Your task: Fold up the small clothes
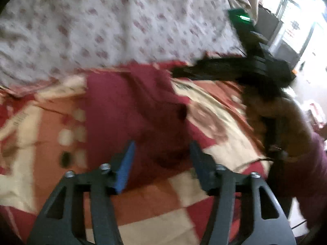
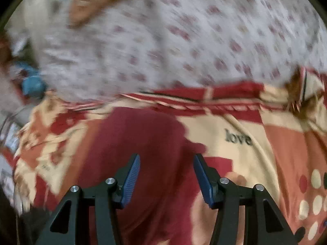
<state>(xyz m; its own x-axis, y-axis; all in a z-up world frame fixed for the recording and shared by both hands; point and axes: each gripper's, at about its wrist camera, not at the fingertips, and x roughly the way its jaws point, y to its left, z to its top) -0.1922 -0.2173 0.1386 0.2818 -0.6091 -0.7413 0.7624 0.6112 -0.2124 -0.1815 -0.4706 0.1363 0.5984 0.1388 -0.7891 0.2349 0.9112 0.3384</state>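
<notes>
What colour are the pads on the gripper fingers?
Blue, ridged pads on black fingers; clearest in the right wrist view.

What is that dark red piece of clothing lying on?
The maroon garment lies on a patchwork blanket of red, orange and cream patches, one printed "love". A white floral sheet lies beyond. Whatever sits directly beneath the garment is covered.

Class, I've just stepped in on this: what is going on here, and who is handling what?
A person holds a hand-held gripper in each hand over a bed, folding small clothes. A maroon garment lies spread flat on a patterned red, orange and cream blanket, with a floral sheet behind it. The left hand-held gripper and the right hand-held gripper both hang open above the garment, gripping nothing. The pictures are blurred.
</notes>
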